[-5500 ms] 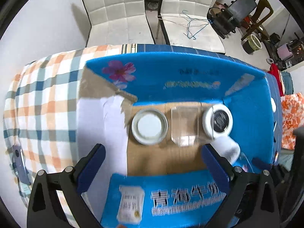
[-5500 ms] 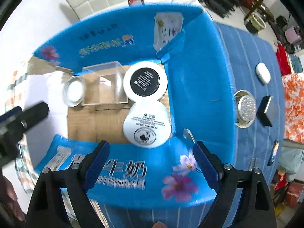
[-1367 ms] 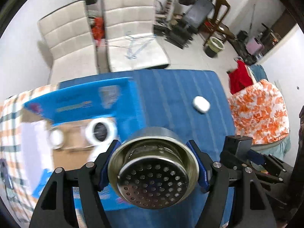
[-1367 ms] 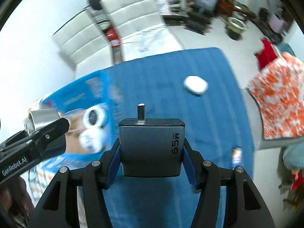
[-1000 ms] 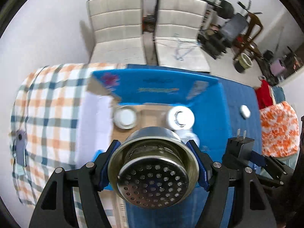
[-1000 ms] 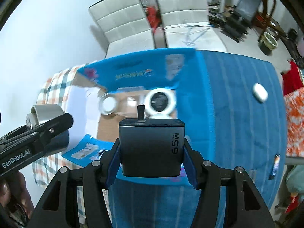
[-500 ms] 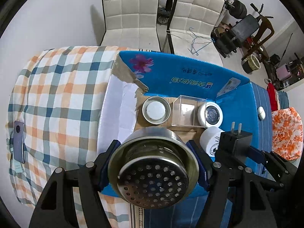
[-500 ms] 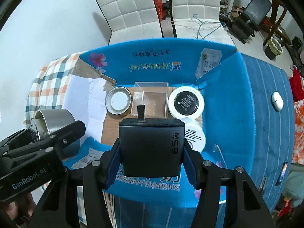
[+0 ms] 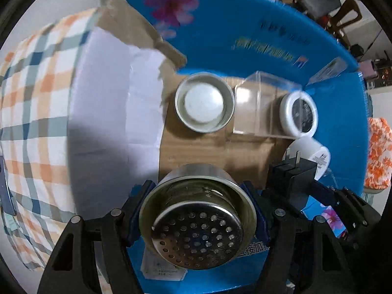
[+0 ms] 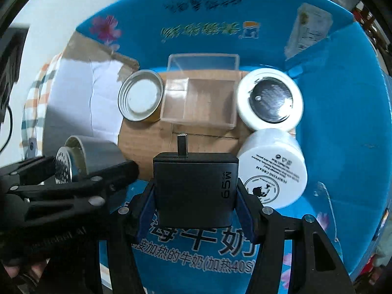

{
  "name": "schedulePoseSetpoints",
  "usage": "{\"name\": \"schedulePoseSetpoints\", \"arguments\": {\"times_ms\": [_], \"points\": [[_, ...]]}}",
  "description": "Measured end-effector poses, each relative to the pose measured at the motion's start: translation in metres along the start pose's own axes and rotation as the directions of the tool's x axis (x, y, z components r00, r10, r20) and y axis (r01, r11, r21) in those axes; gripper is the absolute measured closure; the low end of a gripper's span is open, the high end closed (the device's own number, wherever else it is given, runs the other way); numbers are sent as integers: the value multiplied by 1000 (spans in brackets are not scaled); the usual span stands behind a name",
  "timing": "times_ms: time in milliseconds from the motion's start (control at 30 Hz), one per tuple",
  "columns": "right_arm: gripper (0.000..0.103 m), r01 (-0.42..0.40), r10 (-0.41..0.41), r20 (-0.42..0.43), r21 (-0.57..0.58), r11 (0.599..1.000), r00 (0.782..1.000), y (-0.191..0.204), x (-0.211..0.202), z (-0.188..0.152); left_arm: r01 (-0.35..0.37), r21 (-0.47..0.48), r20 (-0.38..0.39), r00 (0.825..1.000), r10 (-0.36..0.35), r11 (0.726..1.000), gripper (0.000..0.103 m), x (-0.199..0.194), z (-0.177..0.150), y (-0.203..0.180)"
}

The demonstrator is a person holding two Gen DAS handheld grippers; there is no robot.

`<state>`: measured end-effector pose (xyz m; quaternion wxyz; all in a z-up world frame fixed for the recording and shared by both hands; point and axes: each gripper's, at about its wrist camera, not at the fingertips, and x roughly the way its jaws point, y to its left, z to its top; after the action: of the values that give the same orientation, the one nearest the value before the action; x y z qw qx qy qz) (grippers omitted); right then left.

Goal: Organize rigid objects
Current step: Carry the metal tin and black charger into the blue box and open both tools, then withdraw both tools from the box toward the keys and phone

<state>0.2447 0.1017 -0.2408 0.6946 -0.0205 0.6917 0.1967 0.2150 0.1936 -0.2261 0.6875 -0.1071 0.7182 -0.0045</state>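
Observation:
My left gripper [image 9: 198,196] is shut on a steel sink strainer [image 9: 198,223] and holds it over the near left part of the open blue cardboard box [image 9: 245,29]. My right gripper [image 10: 194,196] is shut on a dark grey charger block [image 10: 196,191] with its plug prong pointing into the box [image 10: 343,122]. The strainer [image 10: 73,161] and left gripper also show at the left in the right wrist view. The charger [image 9: 291,174] shows at the right in the left wrist view.
On the box floor stand a metal lid [image 10: 140,98], a clear plastic box [image 10: 199,98], a white jar with a dark top [image 10: 269,100] and a white cream jar on its side [image 10: 272,169]. A plaid cloth [image 9: 31,98] covers the table to the left.
Both grippers have come down closer to the box with their loads still held. The box contents now fill most of both views.

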Motion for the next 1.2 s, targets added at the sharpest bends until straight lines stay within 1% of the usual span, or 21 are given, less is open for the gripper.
{"name": "schedulePoseSetpoints", "arguments": {"times_ms": [100,233,333,467,567,700,733,767,800,833,867,900,1033,1100,1167,1200], "points": [[41,-2,2,-15,-14,1000,1000,4,9,0,-3,25,-30,1000,3,1000,34,6,1,-5],[41,-22,22,-60,6,1000,998,1,21,2,-3,14,-63,998,3,1000,34,13,3,-4],[40,-17,18,-82,15,1000,996,-3,27,2,-10,18,-101,995,12,1000,34,18,7,-4],[37,1,0,-91,12,1000,996,-4,34,0,7,19,-162,987,-4,1000,34,29,10,-1],[33,10,-10,-82,9,1000,997,-7,32,-1,-6,33,-176,984,12,999,32,32,10,-1],[25,22,-20,-74,13,1000,997,-17,25,-3,-16,38,-160,987,22,999,29,26,11,-1],[25,21,-20,-75,14,1000,997,-19,23,-3,-12,34,-153,988,17,999,26,24,10,-2],[20,35,-34,-74,12,999,997,-20,21,-4,-2,27,-145,989,6,1000,22,21,9,-2],[17,52,-51,-68,7,999,996,-21,19,-5,-7,24,-140,990,10,1000,21,18,8,-2],[15,56,-56,-60,3,998,997,-22,16,-6,-15,27,-136,991,19,1000,14,16,8,-3],[12,52,-52,-59,2,999,997,-23,14,-7,-34,33,-126,991,38,999,4,14,6,-3],[10,53,-53,-62,3,999,997,-25,12,-9,-49,37,-112,992,53,998,0,10,4,-3],[9,63,-62,-41,8,998,997,-34,-2,-17,-29,8,-78,996,30,1000,0,-4,-5,0],[9,81,-81,-16,7,997,997,-32,-14,-21,-47,15,-47,998,48,999,0,-13,-14,-3],[9,90,-90,8,7,996,996,-36,-29,-25,-60,17,9,998,60,998,0,-27,-22,-6],[9,93,-94,17,6,996,995,-28,-38,-26,-62,14,36,997,61,998,0,-33,-25,-12]]}}
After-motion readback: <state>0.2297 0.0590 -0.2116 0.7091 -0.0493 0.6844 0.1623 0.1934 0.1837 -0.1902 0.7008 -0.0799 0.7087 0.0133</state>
